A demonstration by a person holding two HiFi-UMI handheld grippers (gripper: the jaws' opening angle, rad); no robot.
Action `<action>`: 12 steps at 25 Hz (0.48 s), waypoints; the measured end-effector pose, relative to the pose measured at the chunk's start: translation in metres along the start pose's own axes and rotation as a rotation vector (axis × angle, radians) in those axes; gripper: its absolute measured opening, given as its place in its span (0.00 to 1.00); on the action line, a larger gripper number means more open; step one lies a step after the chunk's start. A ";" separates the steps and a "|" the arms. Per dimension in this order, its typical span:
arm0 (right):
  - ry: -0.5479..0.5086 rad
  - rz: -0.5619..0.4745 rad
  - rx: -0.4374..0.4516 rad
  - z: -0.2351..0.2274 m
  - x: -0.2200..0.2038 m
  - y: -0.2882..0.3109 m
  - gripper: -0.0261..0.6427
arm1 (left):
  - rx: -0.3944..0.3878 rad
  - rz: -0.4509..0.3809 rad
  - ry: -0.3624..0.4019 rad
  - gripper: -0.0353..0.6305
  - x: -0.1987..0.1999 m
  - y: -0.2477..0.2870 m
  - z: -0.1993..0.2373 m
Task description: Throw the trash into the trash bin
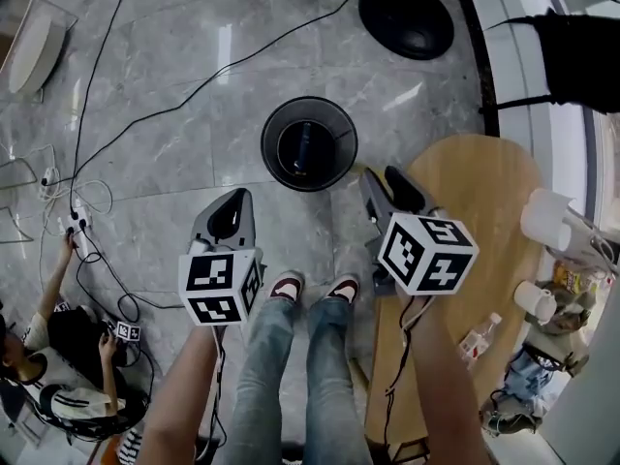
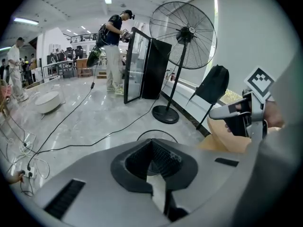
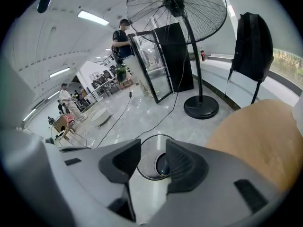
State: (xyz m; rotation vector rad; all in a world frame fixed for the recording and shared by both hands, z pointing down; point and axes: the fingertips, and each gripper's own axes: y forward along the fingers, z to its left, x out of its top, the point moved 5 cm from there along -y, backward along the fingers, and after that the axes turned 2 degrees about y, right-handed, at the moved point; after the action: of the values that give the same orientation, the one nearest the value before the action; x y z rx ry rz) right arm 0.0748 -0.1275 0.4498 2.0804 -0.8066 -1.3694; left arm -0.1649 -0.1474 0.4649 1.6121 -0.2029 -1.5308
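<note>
**Two grippers poised over the bin, trash already inside**

Grey marble floor [image 1: 174, 124] fills most of the head view, crossed by loose black cables. A round wooden table [image 1: 475, 192] stands to the right, and the round black base of a pedestal fan [image 1: 407, 15] sits on the floor beyond the table's far edge. The black trash bin [image 1: 269, 145] stands upright on the floor, just off the table's left edge and ahead of the person's shoes.

Both grippers are held above the floor on the near side of the bin and point down towards it. The left gripper [image 1: 231, 206] is over bare floor to the bin's left. Its own view shows the fingers drawn together at the tips, with nothing caught between them. The right gripper [image 1: 383, 177] hangs over the table's left edge, close to the bin's rim. Its fingers stand apart and hold nothing; in its own view the bin's mouth shows through the gap between them.

The trash [image 1: 304, 145], a dark elongated item, lies at the bottom of the bin. Two white cups [image 1: 544, 217] stand near the table's right edge, and a small clear bottle [image 1: 480, 337] lies nearer the person.
</note>
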 end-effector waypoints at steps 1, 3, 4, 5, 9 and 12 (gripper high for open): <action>0.012 -0.009 -0.007 -0.004 0.001 -0.010 0.29 | -0.015 0.000 0.010 0.07 0.004 0.000 -0.007; 0.050 -0.023 -0.018 -0.013 0.000 -0.029 0.29 | -0.048 -0.001 0.034 0.07 0.013 0.000 -0.024; 0.067 -0.027 -0.024 -0.018 -0.001 -0.038 0.29 | -0.066 -0.001 0.046 0.07 0.016 -0.001 -0.032; 0.078 -0.031 -0.033 -0.023 -0.003 -0.047 0.29 | -0.085 -0.002 0.059 0.07 0.019 -0.001 -0.041; 0.113 -0.058 -0.093 -0.047 -0.012 -0.085 0.29 | -0.154 0.000 0.114 0.07 0.028 -0.004 -0.076; 0.158 -0.073 -0.140 -0.066 -0.027 -0.116 0.29 | -0.206 0.023 0.155 0.07 0.024 -0.006 -0.105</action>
State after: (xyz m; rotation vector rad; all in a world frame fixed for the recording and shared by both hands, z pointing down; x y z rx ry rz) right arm 0.1507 -0.0216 0.4087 2.0947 -0.5582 -1.2432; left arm -0.0709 -0.1102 0.4282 1.5492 0.0206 -1.3555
